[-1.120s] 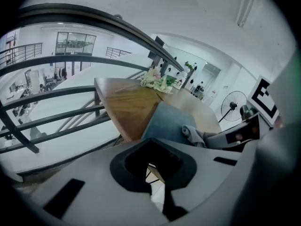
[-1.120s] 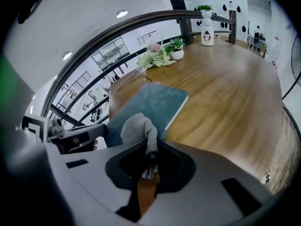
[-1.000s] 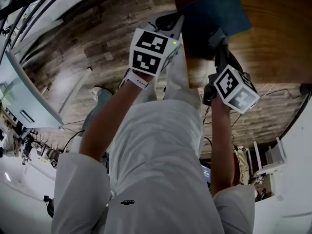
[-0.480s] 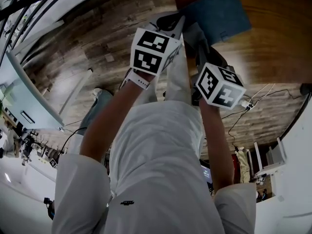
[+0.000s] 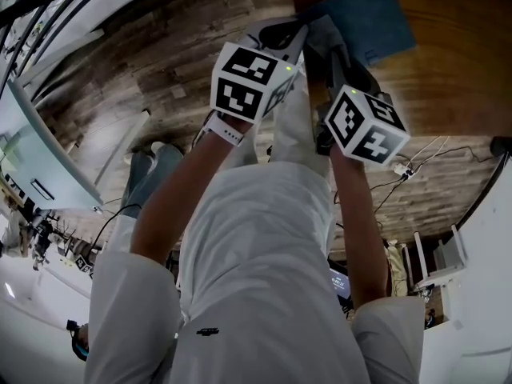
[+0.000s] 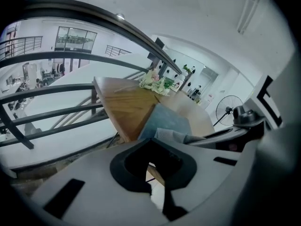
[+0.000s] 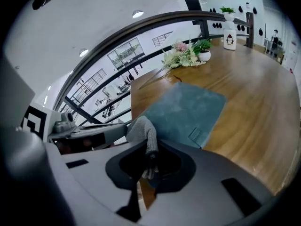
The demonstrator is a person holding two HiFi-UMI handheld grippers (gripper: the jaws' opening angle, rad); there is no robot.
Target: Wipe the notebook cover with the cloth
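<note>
The blue notebook (image 5: 364, 22) lies flat at the near corner of the wooden table (image 5: 448, 46); it also shows in the right gripper view (image 7: 186, 109) and the left gripper view (image 6: 164, 119). My right gripper (image 5: 332, 54) is shut on a grey cloth (image 7: 143, 128), which bunches up out of its jaws just short of the notebook's near edge. In the head view the cloth (image 5: 320, 34) sits between the two grippers. My left gripper (image 5: 280, 34) is close beside the right one, off the table's edge, shut with nothing between its fingers.
Flowers (image 7: 186, 53) and a white bottle (image 7: 229, 39) stand at the table's far end. A dark railing (image 7: 141, 27) runs behind the table. Cables (image 5: 416, 154) lie on the wood-plank floor below. A standing fan (image 6: 225, 112) is off to the right.
My right gripper has swung left, close to the left gripper, bringing the grey cloth up to the notebook's near edge. The left gripper has hardly moved.
</note>
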